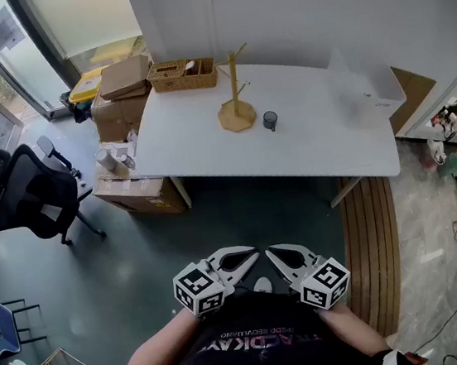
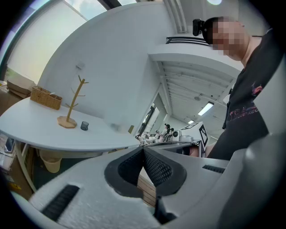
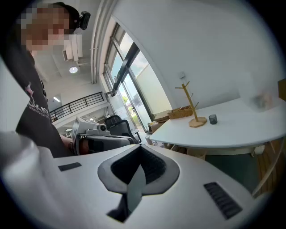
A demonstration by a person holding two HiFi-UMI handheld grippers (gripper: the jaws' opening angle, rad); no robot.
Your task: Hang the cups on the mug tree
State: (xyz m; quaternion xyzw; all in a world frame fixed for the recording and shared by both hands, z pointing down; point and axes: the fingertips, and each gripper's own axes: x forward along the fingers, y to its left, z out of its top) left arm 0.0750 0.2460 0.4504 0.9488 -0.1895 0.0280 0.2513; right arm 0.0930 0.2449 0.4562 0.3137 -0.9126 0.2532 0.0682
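Now the left gripper point(image 1: 244, 259) and right gripper point(image 1: 281, 256) are pressed closed and hold nothing at the bottom middle, far from the small dark cup point(image 1: 270, 120) beside the wooden mug tree point(image 1: 235, 93) on the white table point(image 1: 307, 146) above, so step closer first, then open one.

White table point(image 1: 290, 140). Wicker basket point(image 1: 183, 74) on its far left corner. Clear bin point(image 1: 364, 91) at its right end. Cardboard boxes point(image 1: 120, 87) on floor along its left edge. Black office chair point(image 1: 26, 196) further left. Wooden slats point(image 1: 371, 250) on floor at right.
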